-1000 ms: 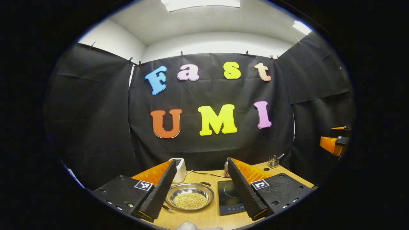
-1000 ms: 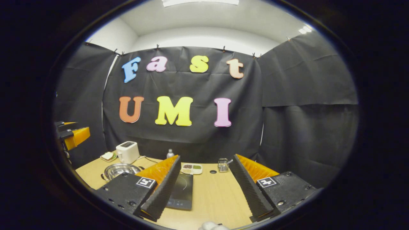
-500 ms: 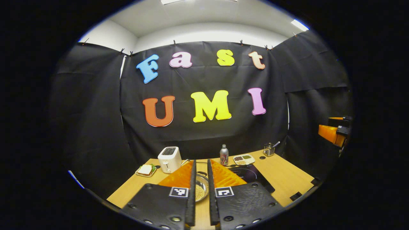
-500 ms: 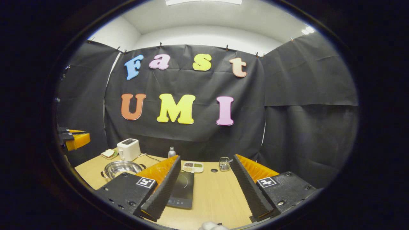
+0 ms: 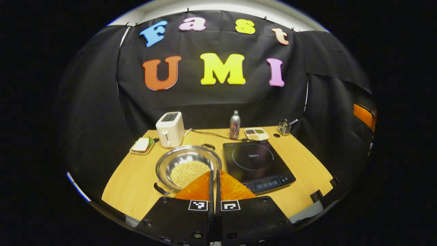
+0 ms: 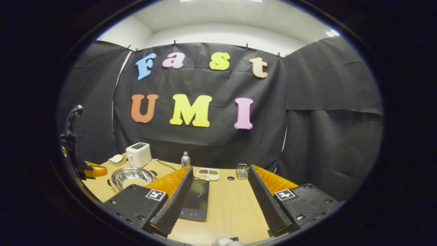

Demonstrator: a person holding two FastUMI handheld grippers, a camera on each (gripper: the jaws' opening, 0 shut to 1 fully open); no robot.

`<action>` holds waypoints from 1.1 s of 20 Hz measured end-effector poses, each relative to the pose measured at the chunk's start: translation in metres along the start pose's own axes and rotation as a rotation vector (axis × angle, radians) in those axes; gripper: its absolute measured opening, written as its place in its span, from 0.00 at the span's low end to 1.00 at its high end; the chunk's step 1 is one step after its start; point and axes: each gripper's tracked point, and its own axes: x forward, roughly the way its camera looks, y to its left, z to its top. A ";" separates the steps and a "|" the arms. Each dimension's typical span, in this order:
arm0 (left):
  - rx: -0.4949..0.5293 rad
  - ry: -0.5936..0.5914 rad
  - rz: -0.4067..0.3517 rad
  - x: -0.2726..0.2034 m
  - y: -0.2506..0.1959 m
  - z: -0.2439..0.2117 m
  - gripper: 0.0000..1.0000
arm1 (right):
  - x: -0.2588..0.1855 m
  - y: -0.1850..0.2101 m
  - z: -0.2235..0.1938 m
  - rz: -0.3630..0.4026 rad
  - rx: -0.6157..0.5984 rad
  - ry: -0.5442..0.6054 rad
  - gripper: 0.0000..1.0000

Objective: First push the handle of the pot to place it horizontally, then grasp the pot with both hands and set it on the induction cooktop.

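Note:
A steel pot (image 5: 187, 163) half full of pale beans sits on the wooden table, left of the black induction cooktop (image 5: 256, 160). One of its dark handles (image 5: 161, 189) points front-left and the other (image 5: 208, 146) back-right. My left gripper (image 5: 215, 171) is shut with nothing between its fingers, its tips hovering at the pot's near right rim. My right gripper (image 6: 220, 169) stands open above the table, with the cooktop (image 6: 196, 201) by its left finger. In the right gripper view the pot (image 6: 131, 176) lies far left, with the left gripper (image 6: 91, 171) beside it.
Along the back of the table (image 5: 307, 171) stand a white toaster (image 5: 170, 129), a plate with a sandwich (image 5: 141, 145), a bottle (image 5: 234, 120), a small divided tray (image 5: 256, 133) and a glass holder (image 5: 283, 127). A cable runs behind the pot. Black cloth walls close the booth.
My left gripper went from wide open to shut and tilted down toward the pot, so more of the table shows. The right gripper stayed open and barely moved.

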 end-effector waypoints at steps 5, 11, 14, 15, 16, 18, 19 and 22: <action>-0.021 0.215 0.022 0.034 0.023 -0.063 0.00 | 0.009 -0.005 -0.014 -0.015 0.014 0.038 1.00; 0.005 0.390 0.022 0.071 0.047 -0.102 0.00 | 0.025 -0.012 -0.027 -0.037 0.028 0.082 1.00; 0.032 0.478 0.016 0.086 0.060 -0.118 0.00 | 0.033 -0.011 -0.033 -0.033 0.028 0.104 1.00; 0.046 0.502 0.024 0.092 0.066 -0.124 0.00 | 0.035 -0.010 -0.033 -0.031 0.030 0.108 1.00; 0.055 0.522 0.025 0.097 0.071 -0.128 0.00 | 0.040 -0.009 -0.033 -0.027 0.031 0.115 1.00; 0.056 0.563 0.039 0.102 0.080 -0.137 0.00 | 0.044 -0.005 -0.037 -0.012 0.035 0.141 0.98; 0.045 0.577 0.051 0.103 0.084 -0.141 0.00 | 0.046 -0.002 -0.037 0.000 0.038 0.157 0.98; 0.062 0.597 0.072 0.107 0.097 -0.145 0.00 | 0.053 0.002 -0.029 0.031 0.012 0.169 0.97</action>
